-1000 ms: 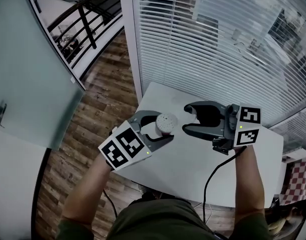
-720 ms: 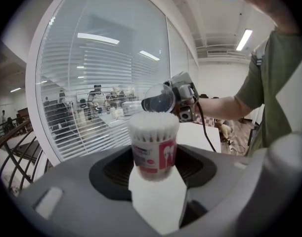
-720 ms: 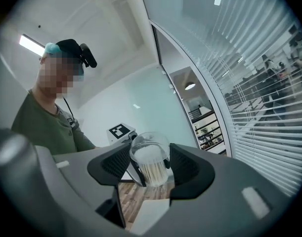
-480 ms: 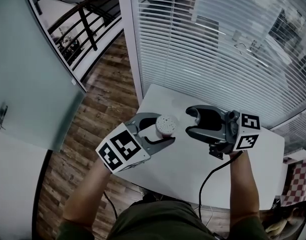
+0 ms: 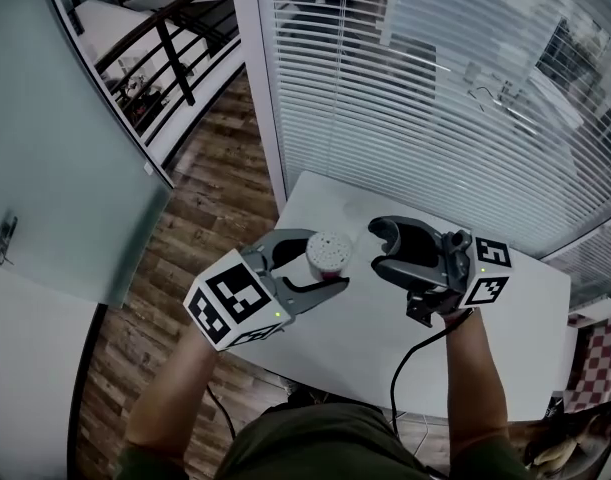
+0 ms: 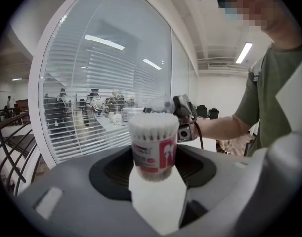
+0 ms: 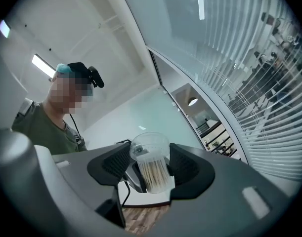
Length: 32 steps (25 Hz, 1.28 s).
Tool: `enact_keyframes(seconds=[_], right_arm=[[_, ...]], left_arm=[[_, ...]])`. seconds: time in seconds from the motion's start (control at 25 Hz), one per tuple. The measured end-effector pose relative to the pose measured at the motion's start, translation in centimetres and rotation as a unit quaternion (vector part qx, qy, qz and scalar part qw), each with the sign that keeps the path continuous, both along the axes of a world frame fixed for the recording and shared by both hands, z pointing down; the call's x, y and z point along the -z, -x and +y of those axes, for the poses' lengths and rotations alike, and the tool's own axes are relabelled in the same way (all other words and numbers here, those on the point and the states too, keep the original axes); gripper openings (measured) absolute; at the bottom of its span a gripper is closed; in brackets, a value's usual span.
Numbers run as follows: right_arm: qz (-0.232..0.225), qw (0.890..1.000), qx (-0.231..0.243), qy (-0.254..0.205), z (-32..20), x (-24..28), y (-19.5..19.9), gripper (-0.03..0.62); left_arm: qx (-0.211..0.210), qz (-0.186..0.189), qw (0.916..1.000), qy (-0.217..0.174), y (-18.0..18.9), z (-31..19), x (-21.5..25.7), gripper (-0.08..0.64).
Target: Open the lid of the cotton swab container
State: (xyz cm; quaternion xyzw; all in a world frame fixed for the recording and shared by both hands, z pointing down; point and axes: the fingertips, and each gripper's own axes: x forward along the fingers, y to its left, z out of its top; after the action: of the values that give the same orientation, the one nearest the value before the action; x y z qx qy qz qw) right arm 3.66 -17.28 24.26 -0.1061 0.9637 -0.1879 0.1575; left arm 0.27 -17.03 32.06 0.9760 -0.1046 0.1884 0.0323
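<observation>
The cotton swab container (image 5: 330,253) stands upright between the jaws of my left gripper (image 5: 328,261), which is shut on its sides. Its top is bare, and the white swab tips show in the left gripper view, above the red-and-white label (image 6: 153,142). To the right, my right gripper (image 5: 377,245) is shut on the clear domed lid (image 7: 150,146), held a short way off the container. From the left gripper the lid (image 6: 162,103) shows in front of the right gripper (image 6: 183,117). The swab sticks (image 7: 153,174) appear just below the lid in the right gripper view.
Both grippers hover over a white table (image 5: 385,328) set against a glass wall with white blinds (image 5: 415,98). A wooden floor (image 5: 205,198) and a frosted glass panel (image 5: 65,168) lie to the left. A black cable (image 5: 405,368) hangs from the right gripper.
The right gripper has tilted with the lid in its jaws, and its marker cube has turned. The left gripper and the container have stayed almost where they were.
</observation>
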Motion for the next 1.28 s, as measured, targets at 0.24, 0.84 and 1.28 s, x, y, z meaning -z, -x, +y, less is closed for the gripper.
enact_keyframes(seconds=[0.24, 0.84, 1.28], right_arm=[[-0.032, 0.999, -0.001, 0.007, -0.1, -0.2, -0.1, 0.261], [-0.027, 1.000, -0.003, 0.013, 0.1, -0.2, -0.4, 0.259], [-0.008, 0.999, -0.031, 0.001, 2.2, 1.2, -0.9, 0.259]], left_arm=[[0.001, 0.014, 0.9998, 0.010, 0.0, 0.0, 0.3, 0.264], [0.011, 0.005, 0.9999, 0.000, 0.5, -0.5, 0.4, 0.264], [0.029, -0.007, 0.9995, -0.012, 0.8, -0.5, 0.5, 0.264]])
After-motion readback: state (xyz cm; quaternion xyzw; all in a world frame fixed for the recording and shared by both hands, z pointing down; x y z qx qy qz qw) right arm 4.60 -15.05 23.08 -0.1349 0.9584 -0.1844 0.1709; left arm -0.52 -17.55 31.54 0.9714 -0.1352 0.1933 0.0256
